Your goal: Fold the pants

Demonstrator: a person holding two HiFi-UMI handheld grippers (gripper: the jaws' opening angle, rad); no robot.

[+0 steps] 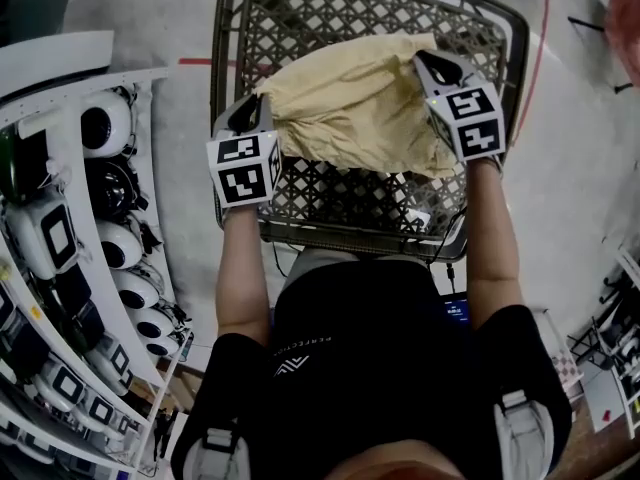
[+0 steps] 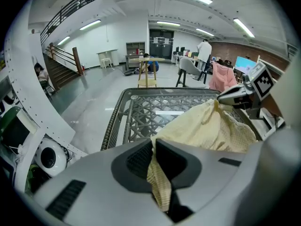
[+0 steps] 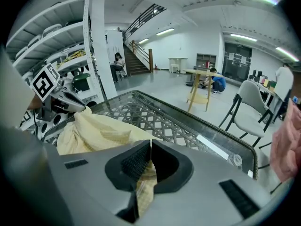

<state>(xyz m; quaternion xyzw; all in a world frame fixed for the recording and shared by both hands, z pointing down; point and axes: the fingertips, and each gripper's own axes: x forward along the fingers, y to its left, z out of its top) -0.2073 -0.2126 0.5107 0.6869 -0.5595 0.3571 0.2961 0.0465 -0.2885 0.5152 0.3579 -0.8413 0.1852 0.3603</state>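
Tabletop (image 1: pixel 340 203): pants (image 1: pixel 350 103) in hand-held grippers (image 1: pixel 262 101) (image 1: pixel 426 61)

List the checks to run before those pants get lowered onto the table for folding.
1. Left gripper shut on the pants: ok, cloth is pinched between its jaws.
2. Right gripper shut on the pants: ok, cloth is pinched there too.
3. Pants over the table, inside its rim: ok.
4. Pants spread flat between the grippers: not ok, they are bunched and sagging.
5. Which part each gripper holds, waistband or leg: cannot tell.
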